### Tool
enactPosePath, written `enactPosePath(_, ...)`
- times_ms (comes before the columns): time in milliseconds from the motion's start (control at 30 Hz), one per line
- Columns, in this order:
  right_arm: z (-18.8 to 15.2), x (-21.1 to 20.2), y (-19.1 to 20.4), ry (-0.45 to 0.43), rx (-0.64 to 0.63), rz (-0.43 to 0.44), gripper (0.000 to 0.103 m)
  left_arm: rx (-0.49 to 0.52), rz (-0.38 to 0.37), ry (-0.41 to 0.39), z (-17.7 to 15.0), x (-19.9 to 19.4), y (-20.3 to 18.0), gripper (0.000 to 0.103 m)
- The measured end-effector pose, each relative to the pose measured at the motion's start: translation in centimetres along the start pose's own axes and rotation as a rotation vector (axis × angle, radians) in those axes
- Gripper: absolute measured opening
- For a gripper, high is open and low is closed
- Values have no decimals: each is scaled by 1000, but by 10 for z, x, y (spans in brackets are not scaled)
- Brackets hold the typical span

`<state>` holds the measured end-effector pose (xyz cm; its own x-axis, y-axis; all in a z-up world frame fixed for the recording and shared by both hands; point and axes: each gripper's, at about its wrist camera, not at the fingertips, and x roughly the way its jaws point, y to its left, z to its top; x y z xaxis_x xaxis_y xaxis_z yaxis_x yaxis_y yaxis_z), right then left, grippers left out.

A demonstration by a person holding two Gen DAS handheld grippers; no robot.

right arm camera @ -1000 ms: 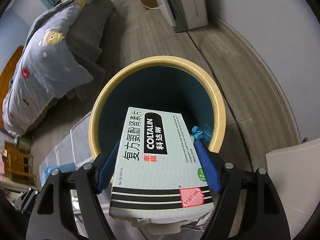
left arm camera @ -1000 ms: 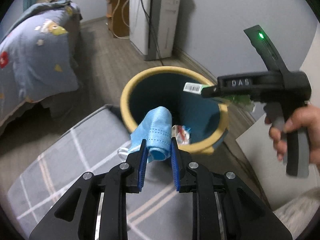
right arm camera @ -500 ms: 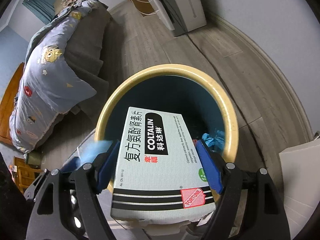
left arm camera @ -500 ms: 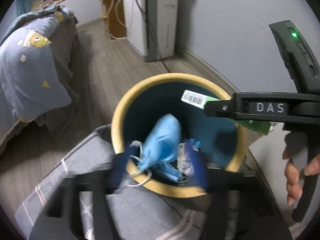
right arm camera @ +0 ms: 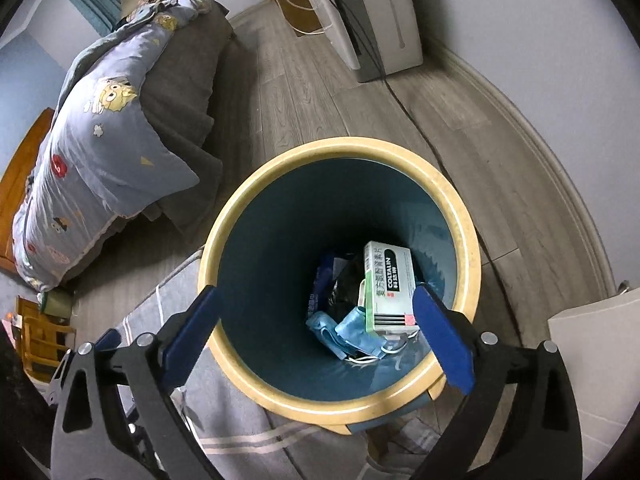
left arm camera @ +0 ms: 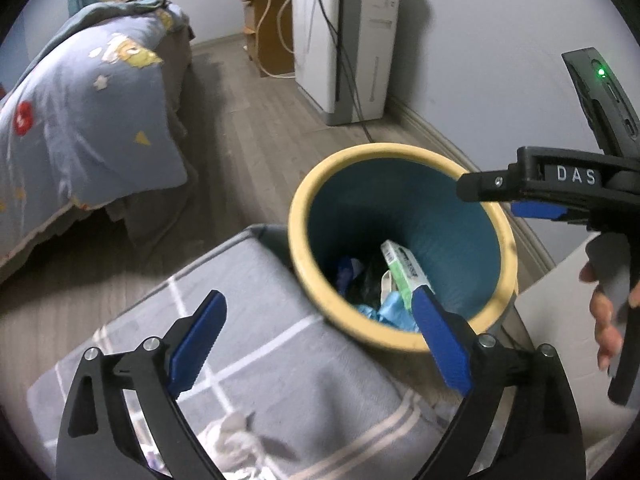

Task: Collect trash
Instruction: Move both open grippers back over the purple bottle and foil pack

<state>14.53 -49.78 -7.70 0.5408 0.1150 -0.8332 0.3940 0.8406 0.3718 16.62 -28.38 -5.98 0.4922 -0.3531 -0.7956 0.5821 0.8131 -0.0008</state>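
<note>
A round bin with a yellow rim (left arm camera: pixel 296 216) (right arm camera: pixel 208 264) and a teal inside stands on the floor. At its bottom lie a white and green medicine box (right arm camera: pixel 390 284) (left arm camera: pixel 400 268), a crumpled blue face mask (right arm camera: pixel 348 332) (left arm camera: pixel 394 308) and other dark scraps. My left gripper (left arm camera: pixel 318 296) hangs over the bin's near edge, its jaws opening with nothing between them. My right gripper (right arm camera: pixel 316 292) is above the bin mouth, its jaws opening too and empty. In the left wrist view its black finger (left arm camera: pixel 492 186) reaches over the far right rim.
A grey checked cushion (left arm camera: pixel 248 360) touches the bin's near side. A bed with a blue quilt (left arm camera: pixel 80 120) is to the left. A white appliance (left arm camera: pixel 352 40) stands by the wall, its cable (right arm camera: pixel 420 128) along the floor. A white box (right arm camera: pixel 596 360) sits at right. A hand (left arm camera: pixel 608 320) holds the right gripper.
The left gripper opened and the blue mask dropped into the bin. The right gripper opened and the medicine box fell in too. The left gripper drew back to the left.
</note>
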Motion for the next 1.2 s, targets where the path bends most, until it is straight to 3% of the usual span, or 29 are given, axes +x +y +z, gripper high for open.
enactPosePath(467, -25, -37, 78, -26, -248, -10, 97, -106, 114, -50, -55, -112, 72, 95)
enactPosePath(667, -50, -50, 122, -13, -327, 48, 97, -178, 200, -71, -89, -166, 113, 96)
enactPosePath(1000, -109, -59, 178, 23, -416, 57, 97, -317, 253, -71, -152, -211, 149, 96)
enactPosePath(1200, -141, -45, 195, 46, -478, 19, 97, -276, 301, -89, -172, -224, 159, 96)
